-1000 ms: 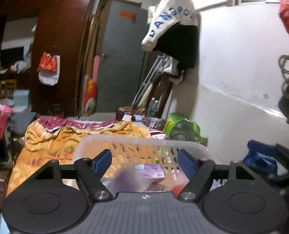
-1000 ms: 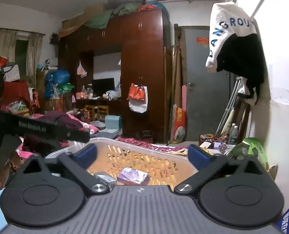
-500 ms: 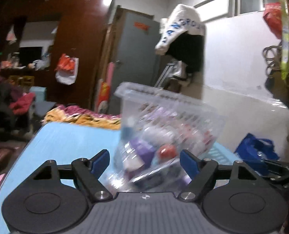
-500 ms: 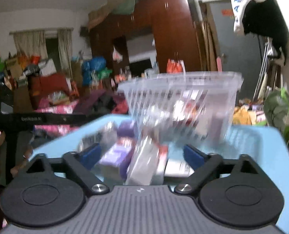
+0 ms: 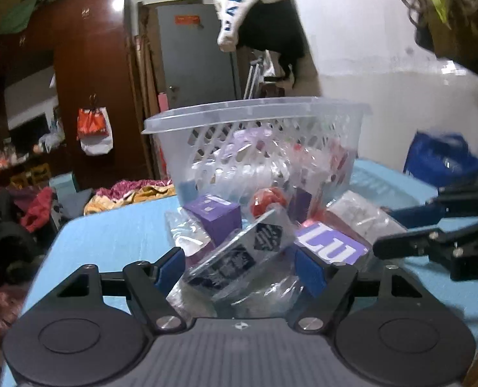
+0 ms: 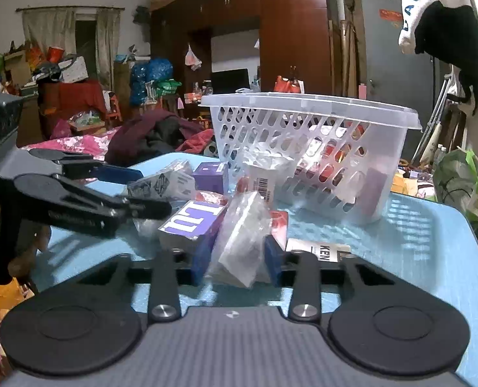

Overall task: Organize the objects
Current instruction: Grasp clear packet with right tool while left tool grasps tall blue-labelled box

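Cluttered bedroom, with a dark wooden wardrobe (image 6: pixel 290 32) and a grey door (image 5: pixel 194 54) at the far wall, and a white and black garment (image 6: pixel 439 16) hanging on the right. Nearer stands a light blue table (image 6: pixel 432 248).

On the table a clear plastic basket (image 6: pixel 310 148) with slotted sides rests tipped, a few small items inside it. Packets and boxes lie in a loose heap on the table just in front of the basket.

Right wrist view: the right gripper (image 6: pixel 237 264) points at the near edge of the heap. Its blue pads are closing around a clear plastic packet (image 6: pixel 242 238) that stands between them, both pads touching its sides. Just left of the packet lies a purple and white box (image 6: pixel 190 222). Just right, flat on the table, is a white card (image 6: pixel 316 250) with dark letters. A small purple box (image 6: pixel 211 174) sits farther back, near the basket.

Left wrist view: the left gripper (image 5: pixel 239 267) has its pads well apart. A clear sleeve with black printed labels (image 5: pixel 239 254) lies tilted between them; whether the pads touch it I cannot tell. A red round item (image 5: pixel 266 200) sits beyond it, at the foot of the basket.

Each gripper shows at the side of the other's view, both close to the heap.
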### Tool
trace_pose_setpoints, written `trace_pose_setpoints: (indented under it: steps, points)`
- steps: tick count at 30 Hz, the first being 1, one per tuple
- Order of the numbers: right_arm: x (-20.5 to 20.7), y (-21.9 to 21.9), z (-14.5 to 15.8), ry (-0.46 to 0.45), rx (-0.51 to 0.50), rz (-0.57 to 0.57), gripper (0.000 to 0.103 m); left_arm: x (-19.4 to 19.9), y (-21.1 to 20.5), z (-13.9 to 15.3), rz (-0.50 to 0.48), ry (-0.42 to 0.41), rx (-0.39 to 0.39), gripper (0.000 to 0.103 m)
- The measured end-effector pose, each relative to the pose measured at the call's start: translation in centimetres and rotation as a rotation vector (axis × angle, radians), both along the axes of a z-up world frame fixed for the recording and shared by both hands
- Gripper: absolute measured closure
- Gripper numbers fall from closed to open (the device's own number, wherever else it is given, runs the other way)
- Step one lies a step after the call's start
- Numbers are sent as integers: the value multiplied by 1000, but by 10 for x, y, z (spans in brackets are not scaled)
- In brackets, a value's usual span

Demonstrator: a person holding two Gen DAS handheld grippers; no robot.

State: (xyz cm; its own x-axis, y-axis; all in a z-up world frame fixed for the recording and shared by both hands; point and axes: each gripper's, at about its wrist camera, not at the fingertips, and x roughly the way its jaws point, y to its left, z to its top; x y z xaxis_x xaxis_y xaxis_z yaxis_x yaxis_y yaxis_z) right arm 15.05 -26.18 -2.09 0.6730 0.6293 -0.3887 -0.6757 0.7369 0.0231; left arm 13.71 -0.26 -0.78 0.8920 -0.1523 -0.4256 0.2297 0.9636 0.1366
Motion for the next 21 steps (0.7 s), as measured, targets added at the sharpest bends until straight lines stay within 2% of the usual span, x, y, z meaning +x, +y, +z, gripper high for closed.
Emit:
trace_pose_setpoints:
  steps: [3, 7, 15, 16, 17, 19, 21]
  points:
    - [-2, -2, 0, -11, 10, -4, 64, 1, -9, -3, 9, 0, 54, 24]
    - [-1, -4, 0, -11, 26, -7, 65, -3, -10, -2, 8, 6, 49, 35]
    - [-1, 2, 2, -9, -2, -19, 62, 0, -13, -1, 31, 2, 96, 33]
    - [1, 5, 3, -8, -16, -21, 61, 0, -17, -2, 23, 10, 124, 24]
    - [2, 8, 3, -6, -30, -25, 61, 3, -22, -5, 24, 19, 167, 23]
    - [3, 9, 2, 0, -43, -28, 61, 4, -32, -10, 28, 14, 249, 23]
    - [4, 7, 1, 8, -32, -21, 64, 4, -36, -12, 22, 15, 272, 30]
